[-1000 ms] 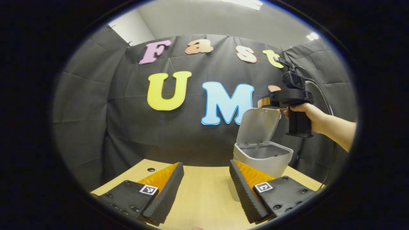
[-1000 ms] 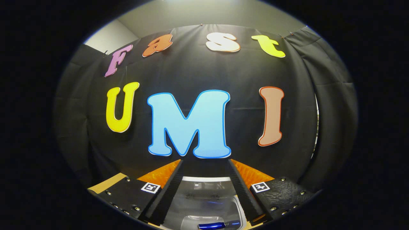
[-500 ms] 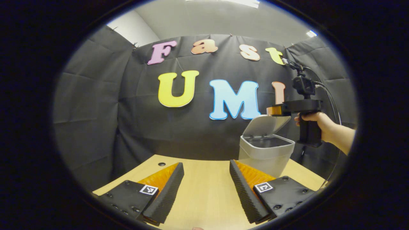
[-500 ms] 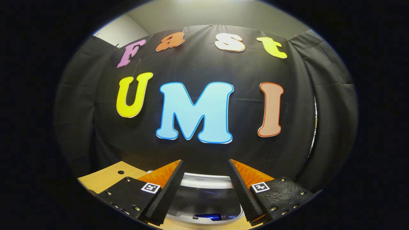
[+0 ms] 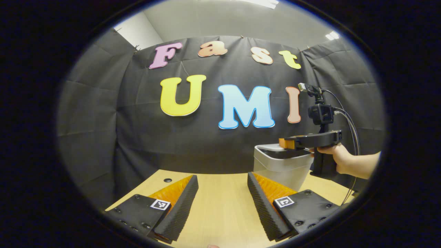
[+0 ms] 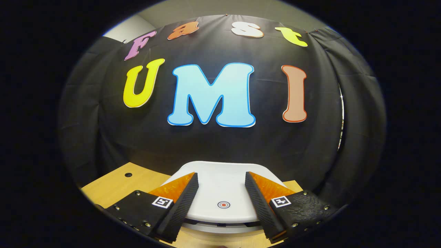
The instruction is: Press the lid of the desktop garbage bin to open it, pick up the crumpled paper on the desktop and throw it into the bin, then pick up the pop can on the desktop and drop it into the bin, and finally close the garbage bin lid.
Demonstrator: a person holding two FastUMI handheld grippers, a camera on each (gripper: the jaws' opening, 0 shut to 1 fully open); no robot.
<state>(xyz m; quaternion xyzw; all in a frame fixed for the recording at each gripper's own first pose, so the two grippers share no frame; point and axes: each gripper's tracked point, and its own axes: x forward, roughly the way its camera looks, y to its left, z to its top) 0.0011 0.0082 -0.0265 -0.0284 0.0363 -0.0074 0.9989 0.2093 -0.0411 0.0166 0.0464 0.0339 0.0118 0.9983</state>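
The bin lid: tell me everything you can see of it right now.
The lid is a smooth white plastic panel with rounded corners and a small red ring mark near its front edge. It lies nearly flat on the pale grey bin, a thin gap showing at the front. The right gripper, open, rests on or just over it.

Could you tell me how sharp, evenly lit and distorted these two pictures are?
Left gripper view: sharp, evenly lit; the fisheye bows the table edge, and ceiling lights glare slightly. Right gripper view: sharp; the bin lid is bright, dimmer toward the edges.
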